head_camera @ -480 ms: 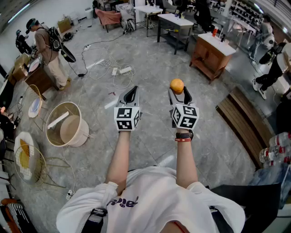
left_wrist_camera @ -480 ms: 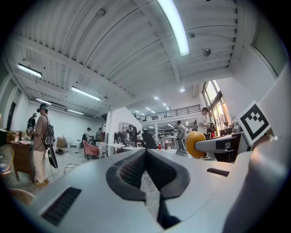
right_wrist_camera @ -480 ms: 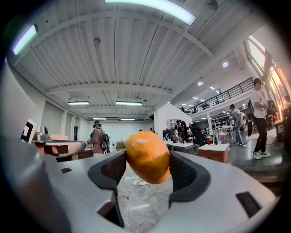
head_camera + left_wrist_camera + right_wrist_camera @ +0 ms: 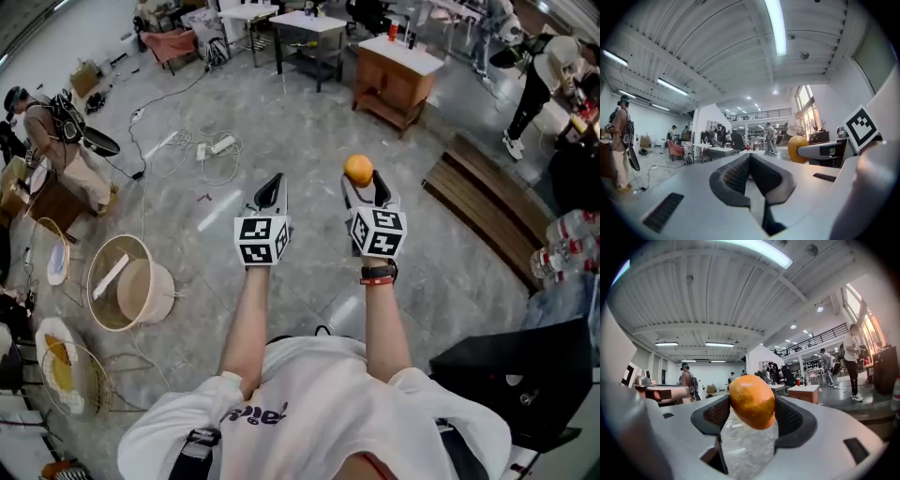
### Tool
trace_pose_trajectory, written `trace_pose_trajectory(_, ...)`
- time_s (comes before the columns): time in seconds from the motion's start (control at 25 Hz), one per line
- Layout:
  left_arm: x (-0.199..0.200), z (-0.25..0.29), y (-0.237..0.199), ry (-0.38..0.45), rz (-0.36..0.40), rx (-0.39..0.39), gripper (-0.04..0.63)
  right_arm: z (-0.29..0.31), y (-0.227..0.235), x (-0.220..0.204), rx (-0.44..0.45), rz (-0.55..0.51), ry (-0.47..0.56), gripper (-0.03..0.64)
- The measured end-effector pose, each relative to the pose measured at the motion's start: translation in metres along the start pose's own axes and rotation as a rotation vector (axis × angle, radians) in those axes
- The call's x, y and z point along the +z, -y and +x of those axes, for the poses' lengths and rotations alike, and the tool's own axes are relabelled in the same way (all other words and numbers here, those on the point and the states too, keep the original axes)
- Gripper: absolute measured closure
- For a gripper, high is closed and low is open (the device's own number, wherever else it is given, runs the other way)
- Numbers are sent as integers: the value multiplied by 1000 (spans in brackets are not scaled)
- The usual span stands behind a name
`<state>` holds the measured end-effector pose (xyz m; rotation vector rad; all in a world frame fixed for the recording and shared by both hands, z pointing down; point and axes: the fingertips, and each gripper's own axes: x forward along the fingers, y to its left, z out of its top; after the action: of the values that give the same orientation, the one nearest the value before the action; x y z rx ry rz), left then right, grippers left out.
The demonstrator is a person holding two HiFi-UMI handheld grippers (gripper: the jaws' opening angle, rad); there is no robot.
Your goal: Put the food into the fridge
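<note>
My right tool (image 4: 364, 185) is clamped on an orange fruit (image 4: 358, 169). The fruit sits between the two pads at the tips, held level in front of me above the grey floor (image 4: 309, 141). My left tool (image 4: 273, 185) is clenched, jaws together with nothing between them, and is held level just beside the right one. A round wooden tub (image 4: 131, 281) stands on the floor to my left. Cables (image 4: 202, 150) lie further ahead.

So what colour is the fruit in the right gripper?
The fruit is orange; right gripper view shows it best.
</note>
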<state>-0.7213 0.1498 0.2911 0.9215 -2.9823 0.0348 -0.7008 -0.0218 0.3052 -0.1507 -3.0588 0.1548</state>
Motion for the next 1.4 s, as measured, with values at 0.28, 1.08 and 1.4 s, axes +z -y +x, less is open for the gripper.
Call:
trace_pose_trajectory(0.28,-11,7,41,-17,14,-233,577,-49,19,-9,-204,47,21,307)
trace_pose_trajectory(1.08,-48,-66,171,-69,-1,-811,577,-233,5,-53,-687,133,46,305)
trace_pose_trajectory(1.4,-74,-142,264,-113,-4,-1137,577,-351,-10,-79,-950,176,63,306)
